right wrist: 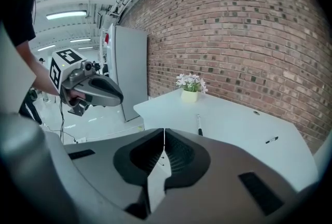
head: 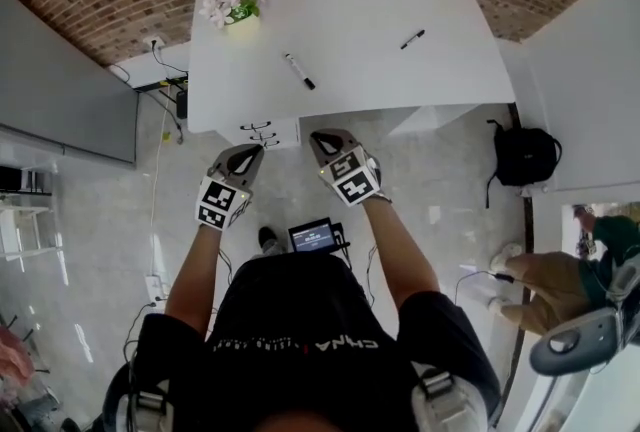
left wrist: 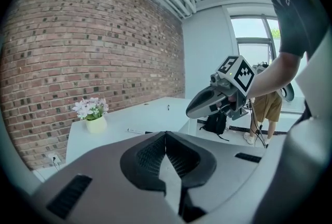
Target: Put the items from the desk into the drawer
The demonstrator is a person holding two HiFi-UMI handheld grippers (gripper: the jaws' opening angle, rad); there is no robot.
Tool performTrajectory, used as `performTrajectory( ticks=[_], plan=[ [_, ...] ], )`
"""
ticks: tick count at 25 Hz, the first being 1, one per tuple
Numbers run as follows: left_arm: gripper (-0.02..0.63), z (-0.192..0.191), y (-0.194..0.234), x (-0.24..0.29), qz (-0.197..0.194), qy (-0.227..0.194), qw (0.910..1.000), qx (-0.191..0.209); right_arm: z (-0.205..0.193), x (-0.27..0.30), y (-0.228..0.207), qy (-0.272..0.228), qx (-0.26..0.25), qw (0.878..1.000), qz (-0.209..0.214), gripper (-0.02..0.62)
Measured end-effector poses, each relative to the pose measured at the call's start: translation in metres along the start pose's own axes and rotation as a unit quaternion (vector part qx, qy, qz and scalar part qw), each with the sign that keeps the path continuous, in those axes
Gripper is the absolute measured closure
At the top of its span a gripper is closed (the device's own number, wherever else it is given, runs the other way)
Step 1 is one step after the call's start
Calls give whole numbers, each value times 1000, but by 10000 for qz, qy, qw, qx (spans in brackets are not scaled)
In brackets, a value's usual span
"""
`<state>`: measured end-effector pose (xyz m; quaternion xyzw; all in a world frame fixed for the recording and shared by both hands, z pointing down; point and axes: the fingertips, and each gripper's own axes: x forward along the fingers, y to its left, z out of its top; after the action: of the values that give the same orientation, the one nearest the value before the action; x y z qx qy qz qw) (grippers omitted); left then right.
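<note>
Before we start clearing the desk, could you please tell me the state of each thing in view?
left gripper: shut, empty
right gripper: shut, empty
drawers: closed
marker: lying on desk
pen: lying on desk
flower pot: upright on desk

Closed hand-held gripper [right wrist: 164,132] — marker [right wrist: 198,125], perhaps, beyond

Marker [head: 299,71], black cap, flat on white desk [head: 450,70] centre-left; slim black pen [head: 412,39] flat right; drawers [head: 262,132] beneath front edge, shut.
</note>
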<state>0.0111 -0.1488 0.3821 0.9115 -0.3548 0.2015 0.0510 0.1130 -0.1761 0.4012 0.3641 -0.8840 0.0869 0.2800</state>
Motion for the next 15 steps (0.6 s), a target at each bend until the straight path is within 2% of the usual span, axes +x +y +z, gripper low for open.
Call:
performTrajectory(
  ticks=[5,8,12,14,15],
  plan=[
    [595,-11,7,20,-45,210,9997,-106,-8,27,-28,99,70,9999,16,580],
    [595,-8,19,34,-6,135,9997,-189,-11,51,-49,135,224,9996,42,578],
    [595,-19,32,47,99,236,9992,-323,-15,86,-74,195,313,9993,72,577],
    [595,-22,37,54,154,252,9987,-413,-19,105,-88,258,299,9992,106,550],
    [595,-24,40,58,174,255,9985,-454,-20,115,-94,291,341,9989,137,508]
  ],
)
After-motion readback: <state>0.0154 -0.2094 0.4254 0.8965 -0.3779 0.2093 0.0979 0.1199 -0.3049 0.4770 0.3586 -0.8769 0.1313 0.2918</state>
